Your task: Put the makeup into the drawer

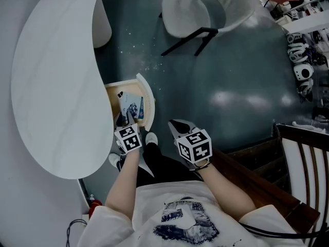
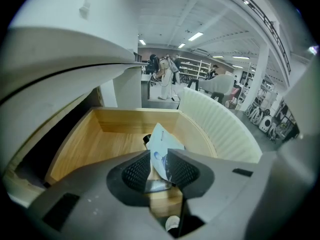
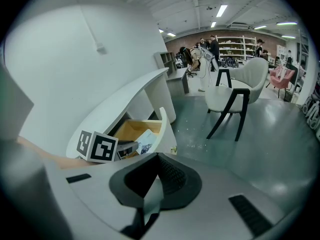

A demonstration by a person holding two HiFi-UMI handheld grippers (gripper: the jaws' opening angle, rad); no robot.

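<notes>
We see the left gripper [image 1: 125, 120] reaching into the open wooden drawer [image 2: 125, 120], which is pulled out from under the white desk [image 1: 56, 76]. Its fingers [image 2: 135, 173] stand apart, and the makeup packet [image 2: 162, 146] (a flat white one with blue print) stands upright between them. It leans toward the right finger, with a gap at the left one, so we do not see it pressed. The packet is inside the drawer, near the curved ribbed front wall. Behind it we see a small dark thing that we cannot tell more about.

The right gripper [image 1: 178, 126] hangs beside the drawer, over the dark floor [image 1: 231, 76], and touches nothing. Its fingers [image 3: 172, 176] are together with nothing between them. A white chair [image 1: 187, 14] stands well apart from the drawer.
</notes>
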